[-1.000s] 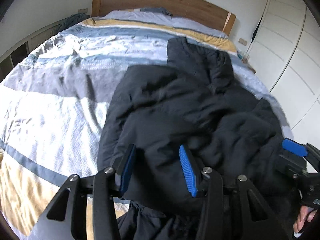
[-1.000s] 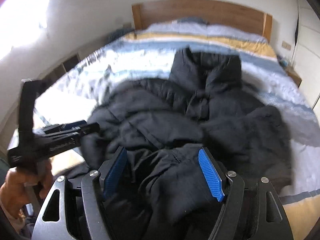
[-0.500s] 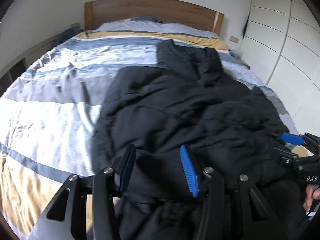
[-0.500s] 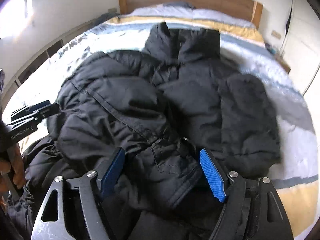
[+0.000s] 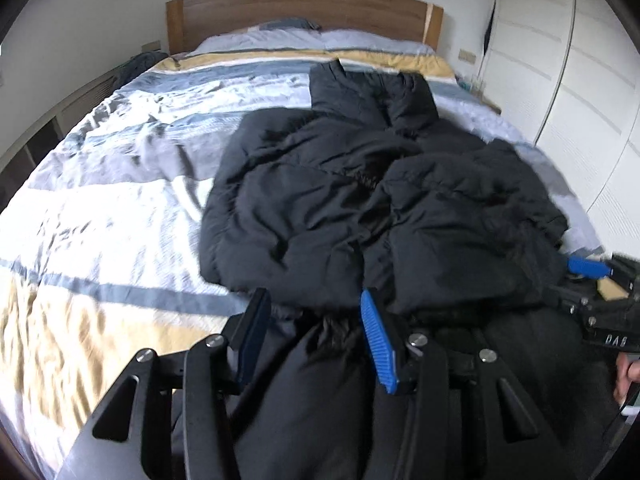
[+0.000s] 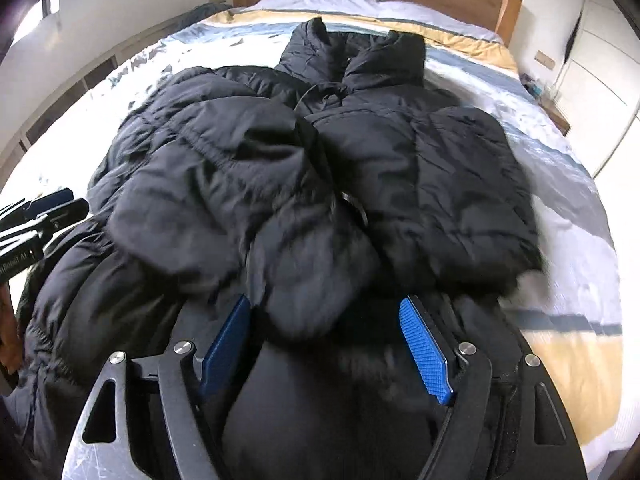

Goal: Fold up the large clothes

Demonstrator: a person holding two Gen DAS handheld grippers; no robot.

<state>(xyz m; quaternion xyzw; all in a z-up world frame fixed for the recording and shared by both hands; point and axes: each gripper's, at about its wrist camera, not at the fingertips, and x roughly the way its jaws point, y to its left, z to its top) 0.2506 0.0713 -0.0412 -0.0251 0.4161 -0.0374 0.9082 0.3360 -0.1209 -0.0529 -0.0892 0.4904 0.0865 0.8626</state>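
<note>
A black puffer jacket (image 5: 360, 208) lies front up on the bed, collar toward the headboard, both sleeves crossed over its chest. Its lower part hangs over the near bed edge beneath both grippers. My left gripper (image 5: 316, 336) hovers over the hem at the jacket's left side, jaws open, dark fabric below the gap and the blue pad faces bare. My right gripper (image 6: 324, 344) stands wider open above a folded sleeve end (image 6: 316, 280), with no fabric pressed by its pads. Each gripper also shows at the edge of the other's view: right gripper (image 5: 576, 280), left gripper (image 6: 64, 204).
The bed (image 5: 100, 220) has a striped blue, white and yellow cover and a wooden headboard (image 5: 304, 8). White wardrobe doors (image 5: 580, 100) run along the right side. A low shelf unit (image 6: 60, 92) lines the left wall. A person's hand (image 5: 624, 376) holds the right gripper.
Both grippers have drawn back toward the foot of the bed, so more of the jacket and its hanging hem shows. The jaws stand as before.
</note>
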